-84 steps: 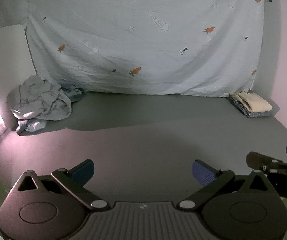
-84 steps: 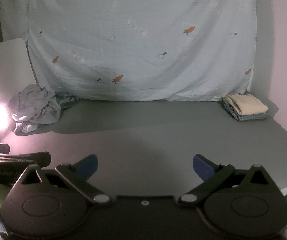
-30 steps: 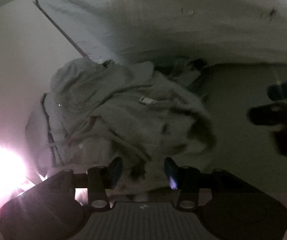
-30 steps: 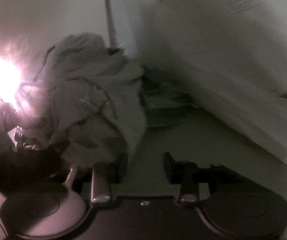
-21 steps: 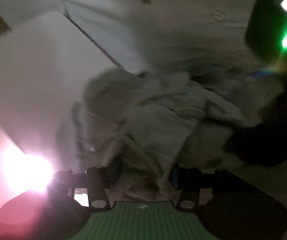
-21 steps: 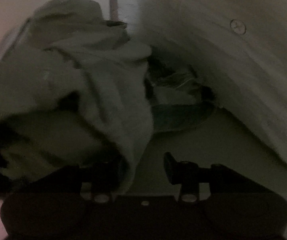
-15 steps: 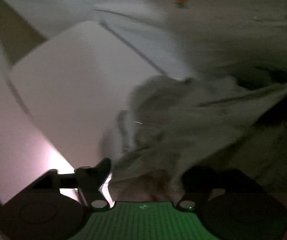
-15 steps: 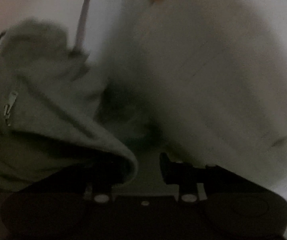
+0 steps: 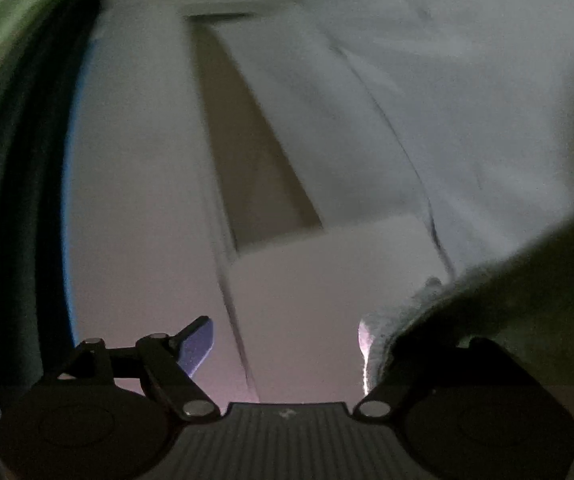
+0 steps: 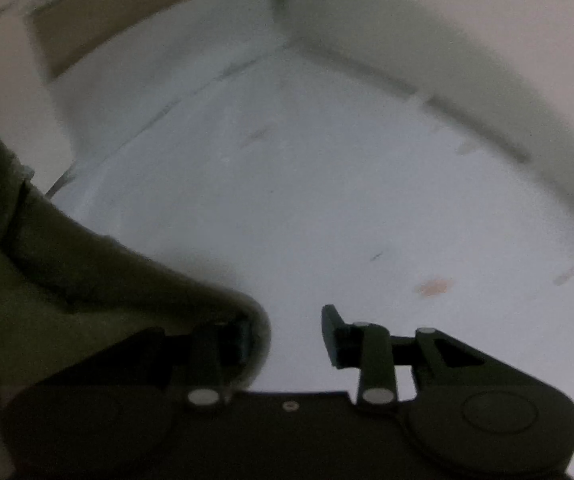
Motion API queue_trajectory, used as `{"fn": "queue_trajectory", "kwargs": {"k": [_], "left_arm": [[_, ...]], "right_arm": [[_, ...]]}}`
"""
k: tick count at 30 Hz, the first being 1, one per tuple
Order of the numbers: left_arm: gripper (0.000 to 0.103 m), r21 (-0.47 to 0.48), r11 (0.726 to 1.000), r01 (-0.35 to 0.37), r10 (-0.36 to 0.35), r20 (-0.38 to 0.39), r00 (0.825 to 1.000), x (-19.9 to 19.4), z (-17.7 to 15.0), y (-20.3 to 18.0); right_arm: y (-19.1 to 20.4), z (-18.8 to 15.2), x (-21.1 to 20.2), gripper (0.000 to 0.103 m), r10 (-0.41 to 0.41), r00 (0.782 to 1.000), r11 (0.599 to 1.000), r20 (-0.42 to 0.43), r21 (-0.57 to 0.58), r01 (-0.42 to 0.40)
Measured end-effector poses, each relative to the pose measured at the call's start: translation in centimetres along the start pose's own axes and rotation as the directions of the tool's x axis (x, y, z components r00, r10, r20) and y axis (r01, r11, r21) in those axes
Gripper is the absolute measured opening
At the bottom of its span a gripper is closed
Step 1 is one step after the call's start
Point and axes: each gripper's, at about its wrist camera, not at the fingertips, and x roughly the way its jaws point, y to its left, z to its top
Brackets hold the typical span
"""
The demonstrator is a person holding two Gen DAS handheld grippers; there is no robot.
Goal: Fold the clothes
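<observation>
Draping garment over just-opening left tongs, wide, and right tongs, narrow; gaps empty.

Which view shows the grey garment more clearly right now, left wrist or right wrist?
The right wrist view: the grey garment fills its lower left, with folds visible, draped over one finger of the right tongs. The left wrist view shows only a dark, blurred edge covering one finger of the left tongs.

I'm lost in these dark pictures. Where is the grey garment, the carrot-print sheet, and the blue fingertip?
grey garment [image 10: 87, 280]: right wrist view, the dark fold draped over the left finger.
carrot-print sheet [image 10: 367, 200]: right wrist view, pale middle of the cloth.
blue fingertip [image 9: 197, 346]: left wrist view, pad of the left finger.
</observation>
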Motion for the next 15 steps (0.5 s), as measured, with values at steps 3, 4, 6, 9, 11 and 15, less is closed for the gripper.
{"fn": "queue_trajectory", "kwargs": {"k": [3,4,6,9,11,15], "left_arm": [[0.09,-0.127,0.992,0.001,0.013,0.104,0.994,-3.5,6.9,4.7],[0.092,-0.183,0.983,0.011,0.015,0.142,0.99,-4.9,9.5,6.9],[0.094,-0.288,0.956,0.062,-0.007,0.19,0.982,-7.7,13.6,11.0],[0.094,-0.413,0.895,0.168,-0.058,0.265,0.963,-12.0,18.5,17.0],[0.096,-0.45,0.863,0.23,-0.085,0.32,0.943,-15.5,20.6,20.1],[0.103,-0.473,0.803,0.363,-0.142,0.439,0.887,-23.2,23.5,25.7]], "right_arm": [[-7.5,3.7,-1.8,0.035,-0.117,0.988,0.993,0.105,0.013,0.116],[-10.3,5.0,-2.6,0.035,-0.154,0.98,0.988,0.127,0.036,0.15],[-16.0,7.8,-4.6,0.036,-0.233,0.957,0.971,0.171,0.09,0.22],[-24.2,11.4,-8.1,0.036,-0.341,0.912,0.937,0.227,0.164,0.31],[-29.0,13.5,-10.6,0.036,-0.406,0.879,0.91,0.25,0.205,0.361],[-37.5,16.0,-16.3,0.037,-0.493,0.832,0.864,0.256,0.26,0.432]]}}
